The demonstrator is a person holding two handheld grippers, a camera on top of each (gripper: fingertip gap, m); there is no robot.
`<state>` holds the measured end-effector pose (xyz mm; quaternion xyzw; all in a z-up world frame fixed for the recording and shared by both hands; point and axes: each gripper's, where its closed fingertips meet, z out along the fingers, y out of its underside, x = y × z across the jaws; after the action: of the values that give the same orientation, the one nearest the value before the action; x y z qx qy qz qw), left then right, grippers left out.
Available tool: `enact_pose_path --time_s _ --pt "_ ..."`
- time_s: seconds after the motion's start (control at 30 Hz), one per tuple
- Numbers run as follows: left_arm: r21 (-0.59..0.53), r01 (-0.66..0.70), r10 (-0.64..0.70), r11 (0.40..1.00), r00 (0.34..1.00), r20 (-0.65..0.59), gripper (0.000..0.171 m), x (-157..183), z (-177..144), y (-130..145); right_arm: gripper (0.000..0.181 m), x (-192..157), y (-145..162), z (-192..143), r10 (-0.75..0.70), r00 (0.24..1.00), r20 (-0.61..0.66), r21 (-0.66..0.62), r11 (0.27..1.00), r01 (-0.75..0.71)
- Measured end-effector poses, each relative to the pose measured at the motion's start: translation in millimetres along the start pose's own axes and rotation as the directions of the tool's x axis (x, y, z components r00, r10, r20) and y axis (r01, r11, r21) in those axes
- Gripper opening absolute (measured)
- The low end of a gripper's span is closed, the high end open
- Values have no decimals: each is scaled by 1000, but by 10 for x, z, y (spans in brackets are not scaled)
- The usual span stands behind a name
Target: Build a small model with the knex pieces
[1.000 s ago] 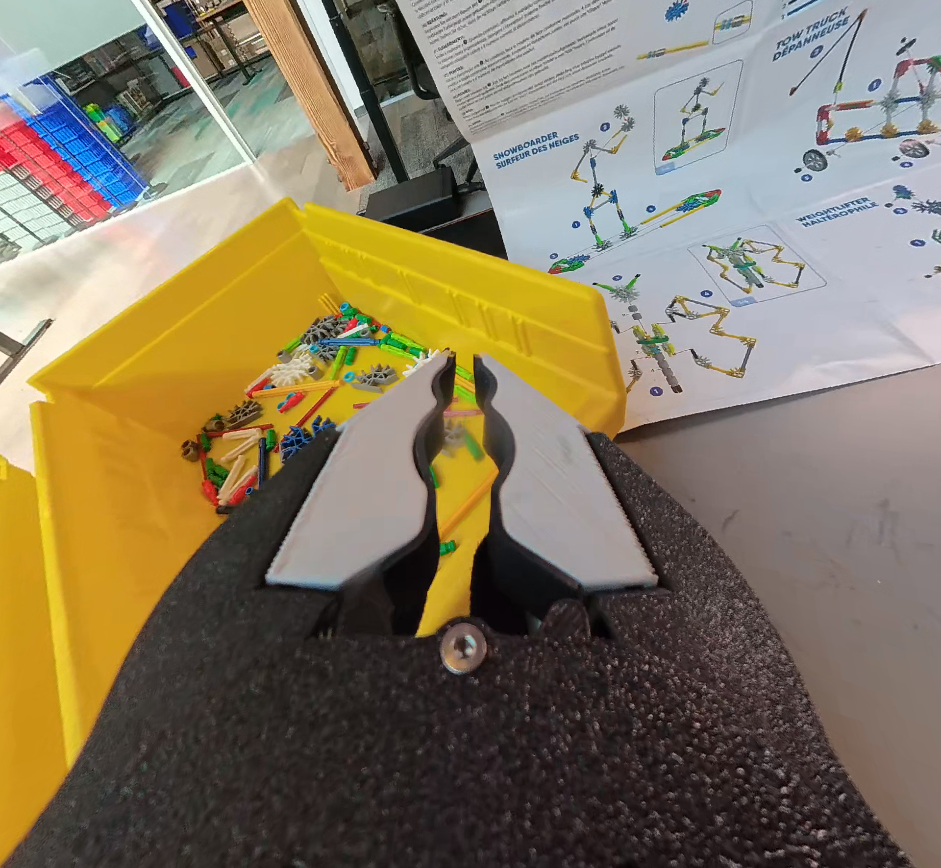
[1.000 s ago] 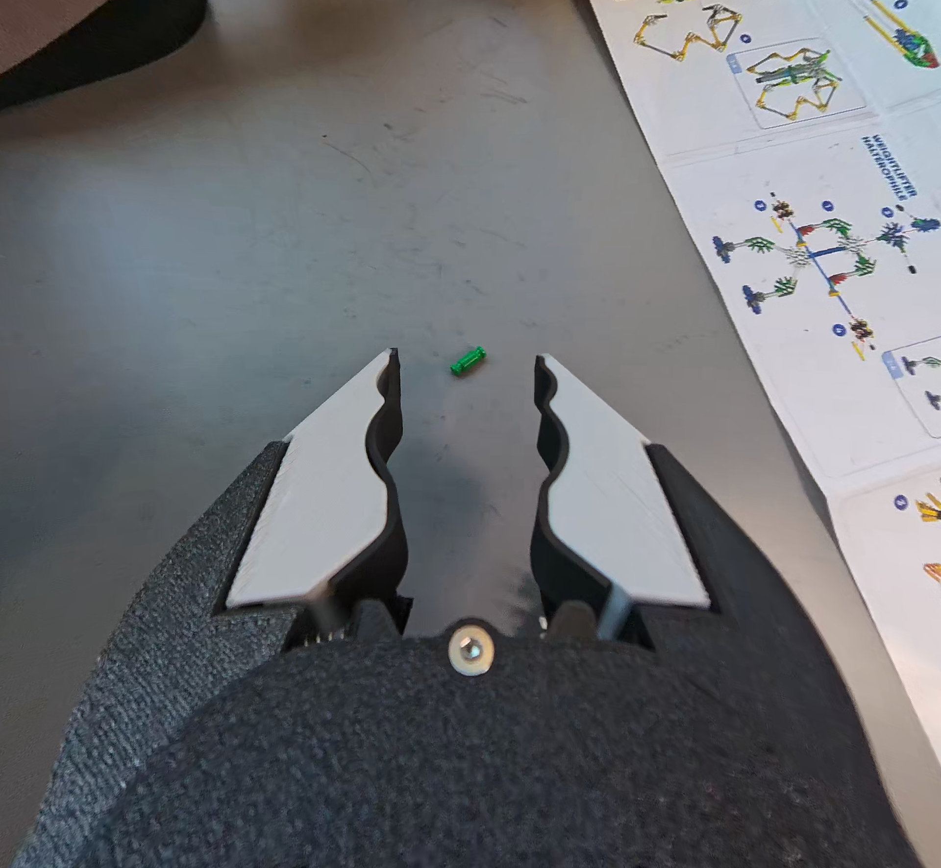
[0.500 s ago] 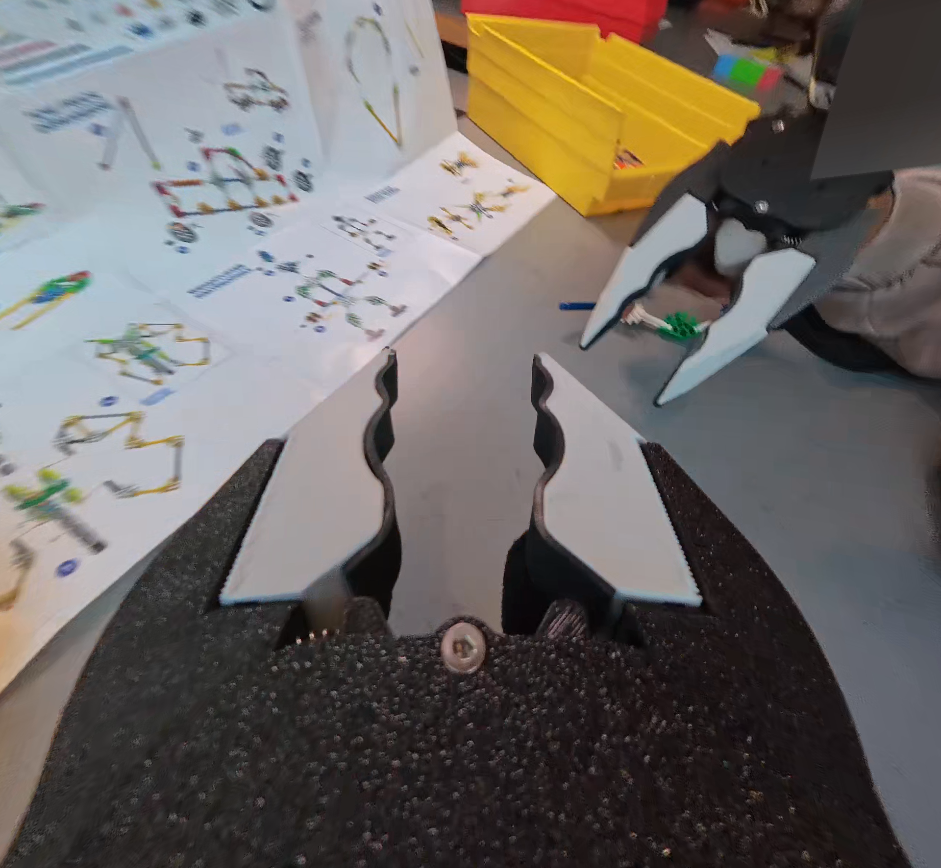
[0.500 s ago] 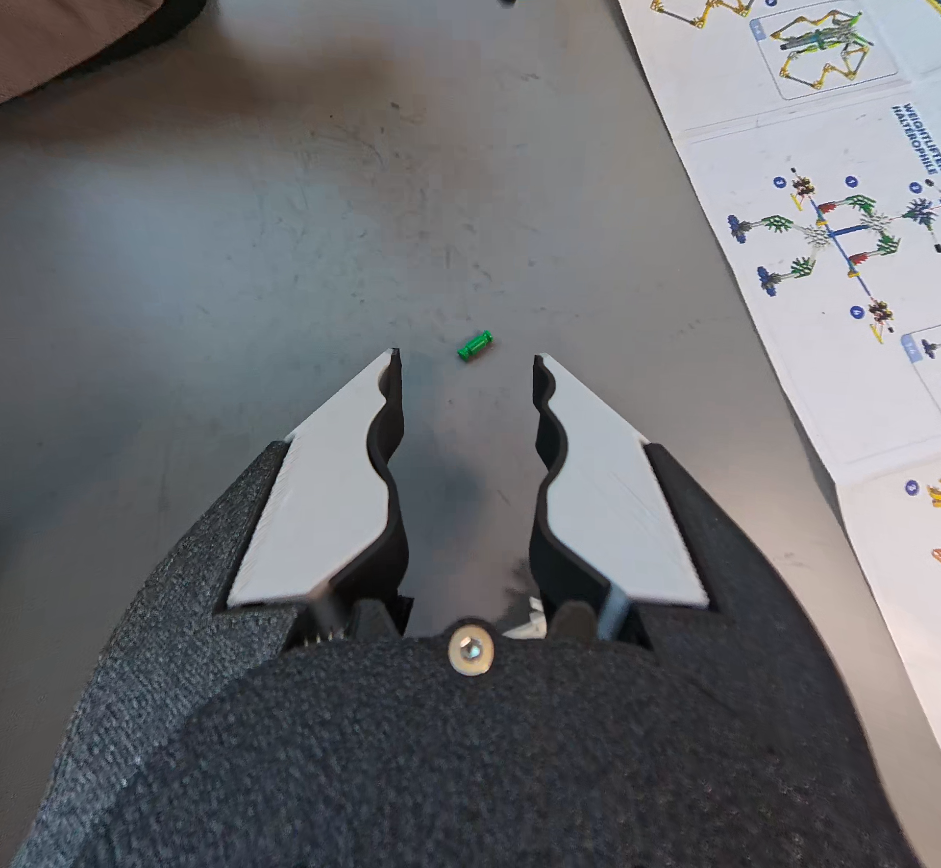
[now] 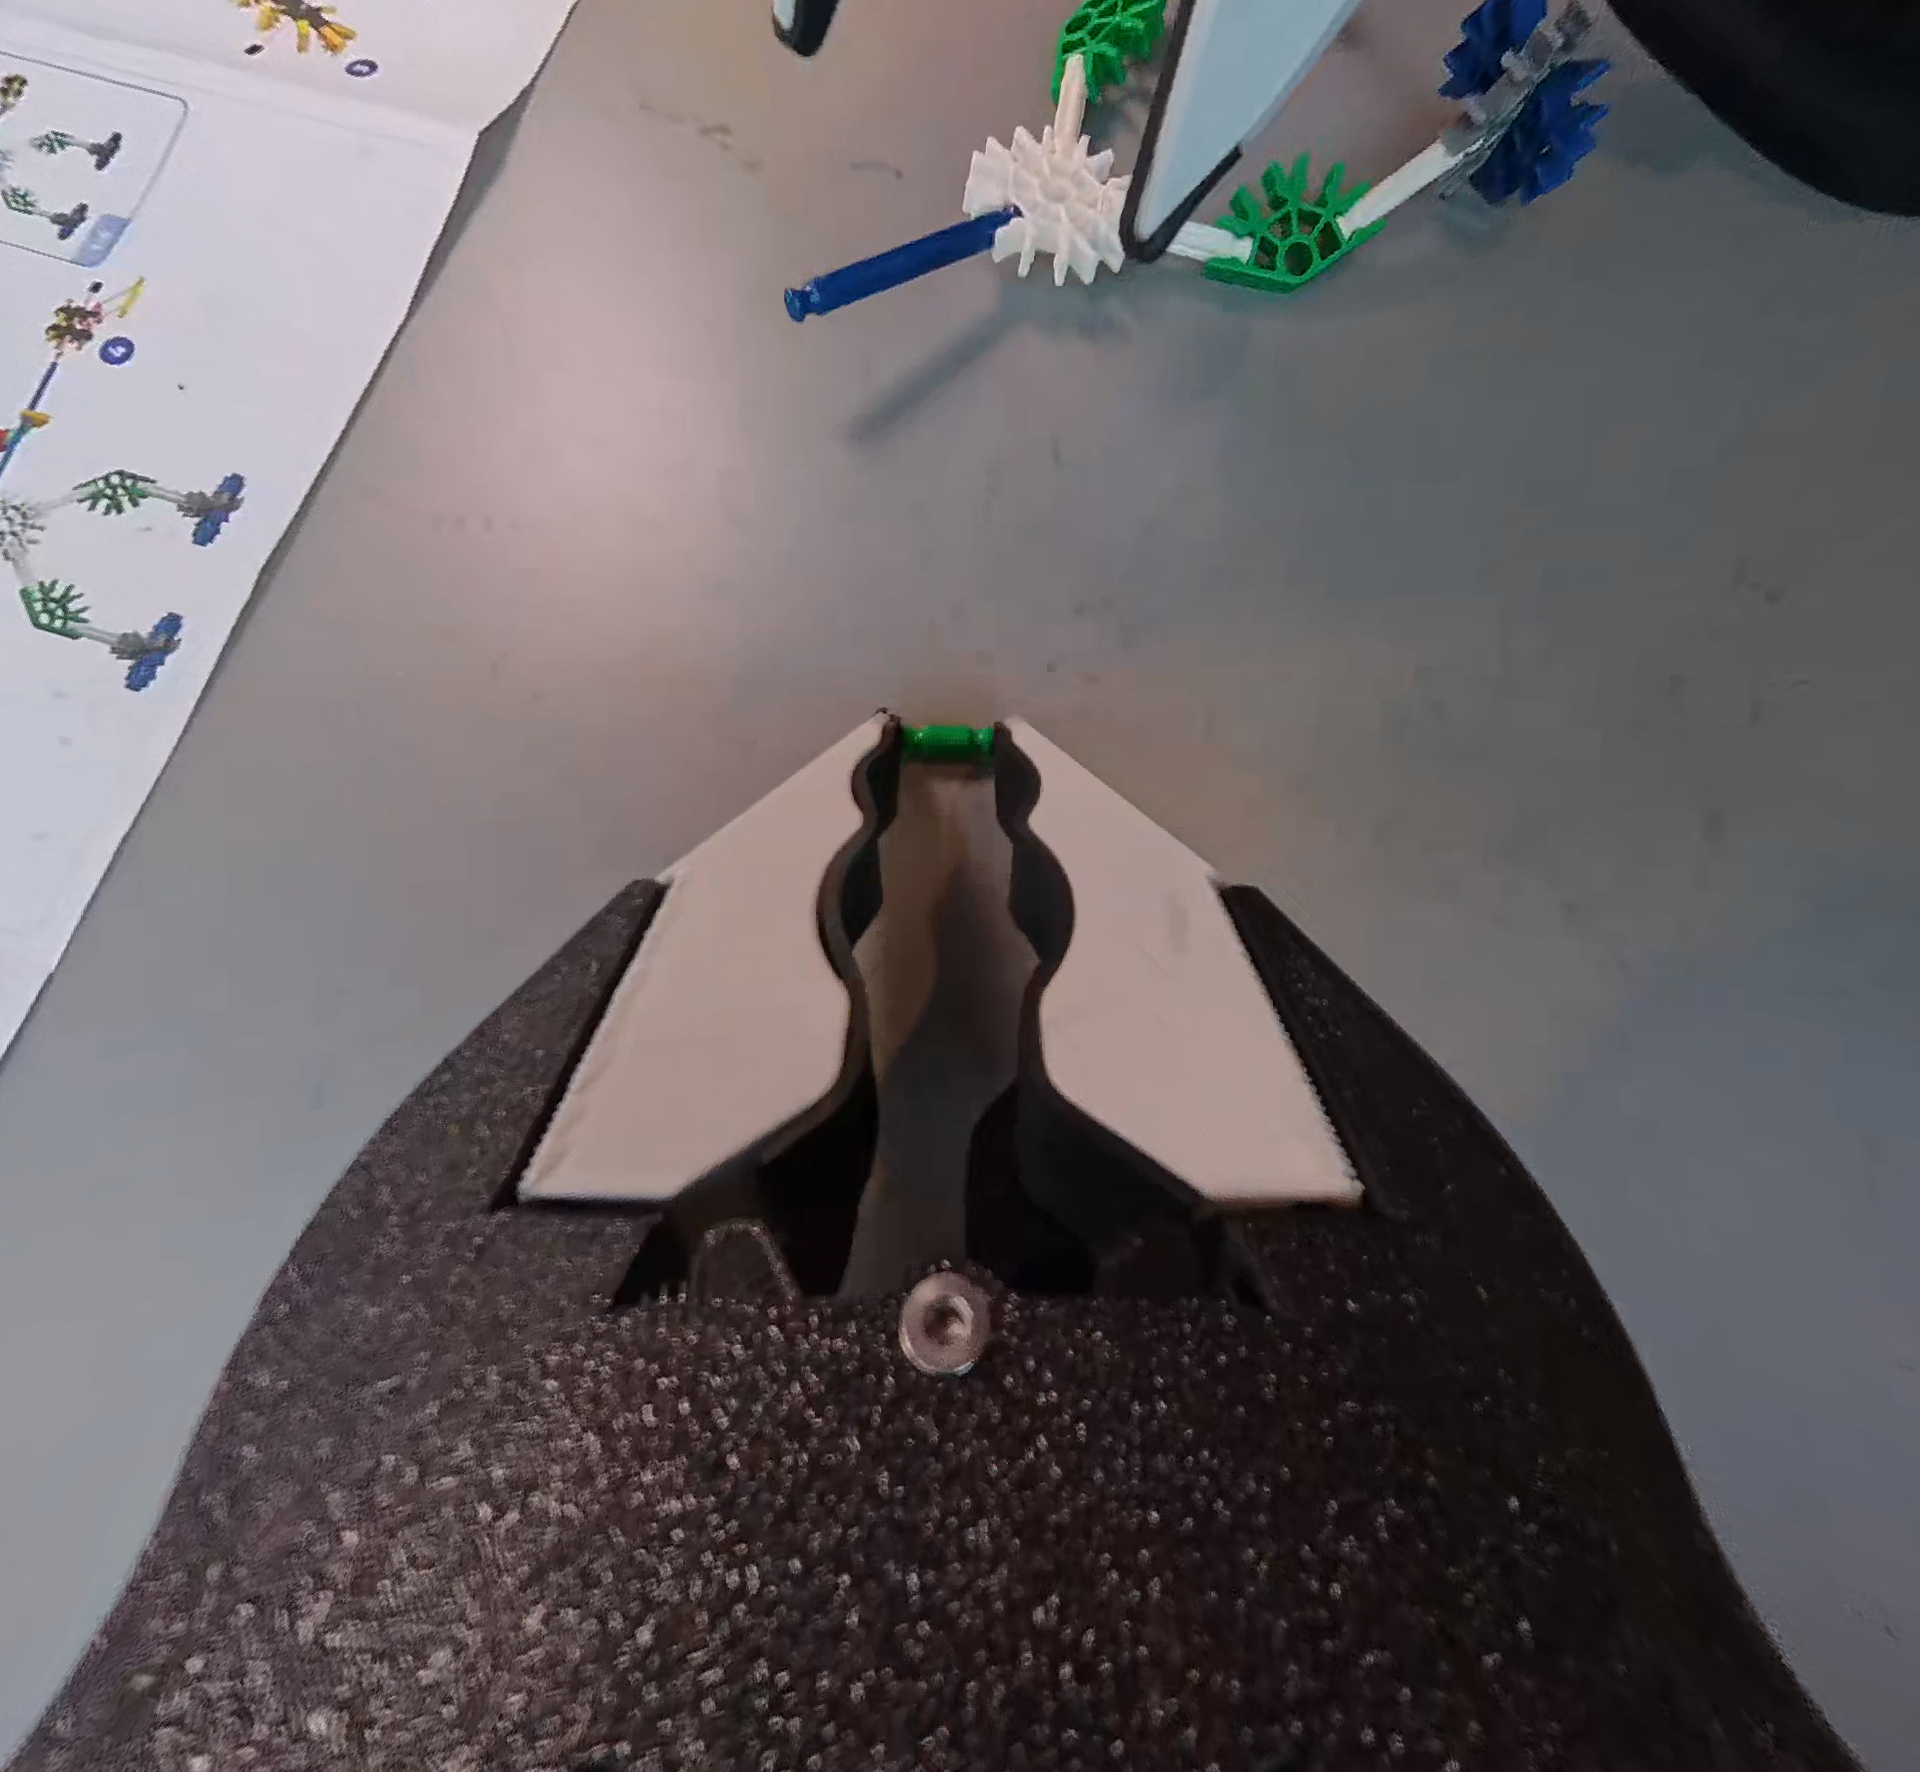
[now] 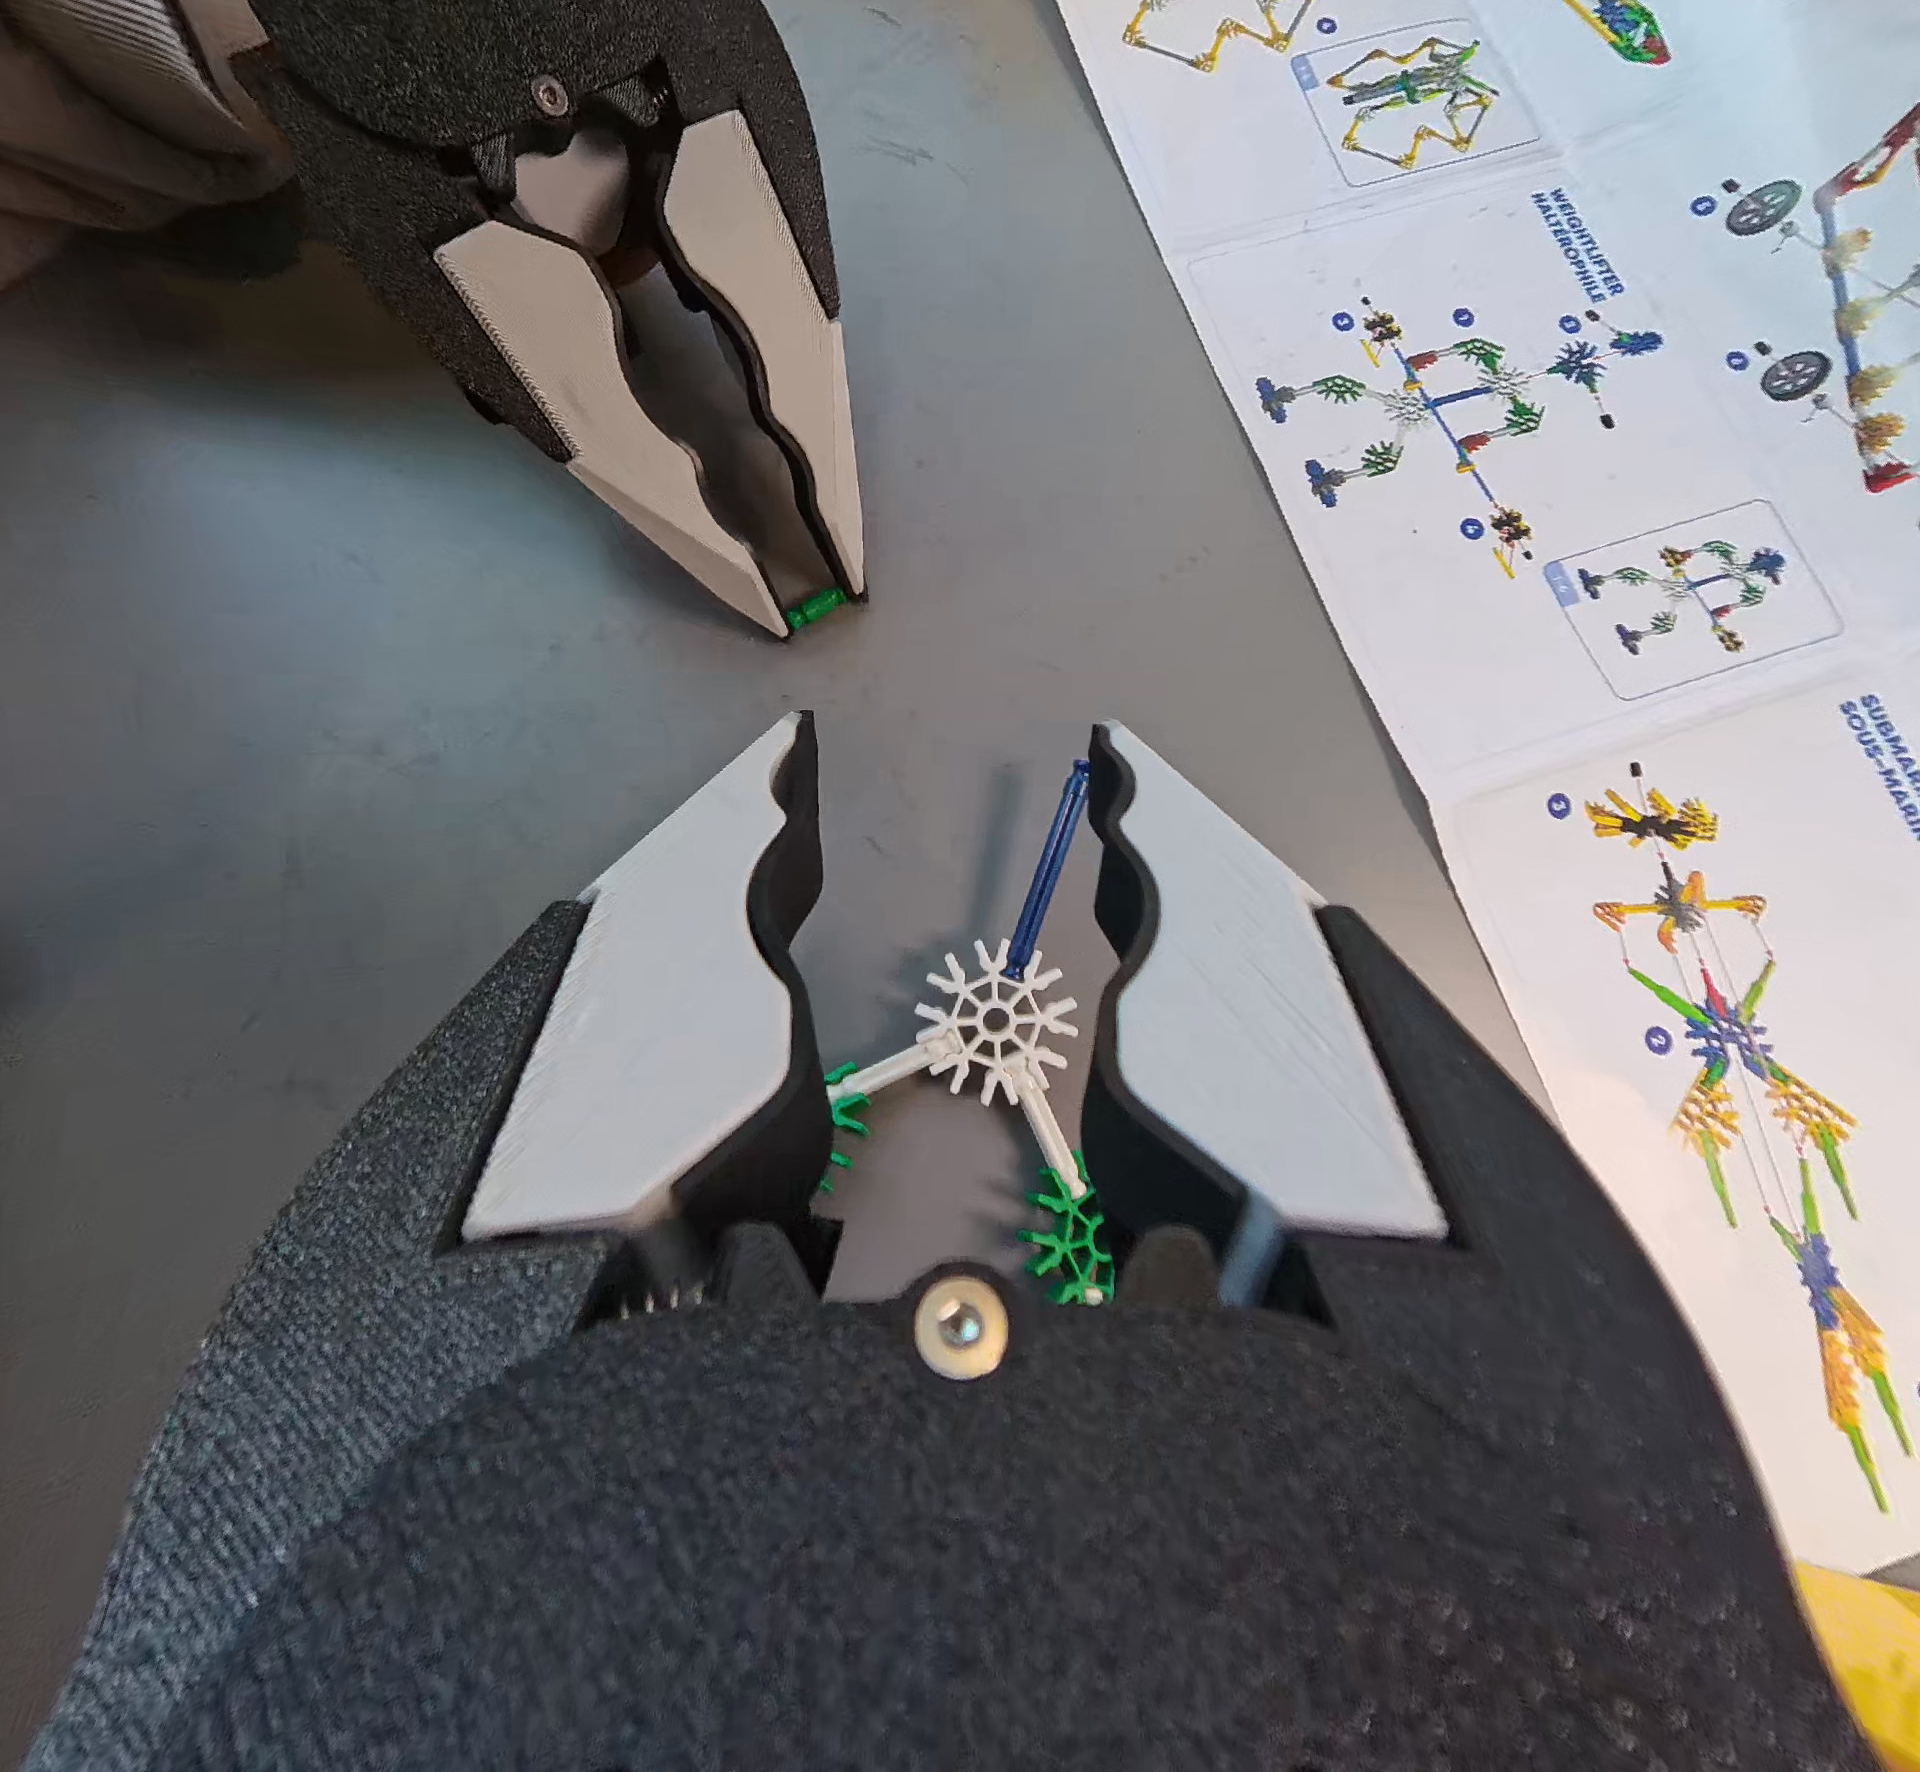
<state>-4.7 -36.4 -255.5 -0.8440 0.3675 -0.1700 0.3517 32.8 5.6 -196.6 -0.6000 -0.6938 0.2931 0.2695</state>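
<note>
- The left gripper (image 5: 945,730) is seen clenched on a short green plastic rod (image 5: 945,742), pinched end to end at the very fingertips, low over the grey bench (image 5: 1351,631).
- The right gripper (image 6: 951,735) is spread wide, gripping nothing; one finger touches a toy assembly of white snowflake connector (image 6: 995,1021), white rods, green fan connectors and a blue rod (image 6: 1047,865), which lies on the bench between its fingers.
- A printed instruction sheet (image 6: 1558,475) is laid along the bench edge beside both grippers.
- Judgement: the tip grip on so small a rod looks marginal; steady pressure and a slow, level carry are advised, lest the rod be squeezed out sideways.
</note>
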Motion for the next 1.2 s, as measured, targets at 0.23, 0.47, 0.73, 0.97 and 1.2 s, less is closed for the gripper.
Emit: enact_pose_path --time_s 0.23,0.47,0.73,0.97,1.2 --pt "136 21 -59 990 957 285 17 -664 -663 -88 51 121 57 -146 8 1000 -30 8 1000 -8" --pt "364 185 -403 913 542 737 18 -1944 -2345 718 46 384 352 -255 17 996 -89 -32 999 -20" --pt "561 163 -549 812 539 638 26 -1987 -2560 699 40 263 407 -59 66 998 -8 -53 996 -67" --pt "646 202 -518 737 782 346 33 -1568 -1931 106 14 141 485 149 45 999 5 -134 990 -44" --pt "493 308 -350 814 937 -7 36 -707 -896 -320 0 165 190 17 51 999 0 24 998 -51"
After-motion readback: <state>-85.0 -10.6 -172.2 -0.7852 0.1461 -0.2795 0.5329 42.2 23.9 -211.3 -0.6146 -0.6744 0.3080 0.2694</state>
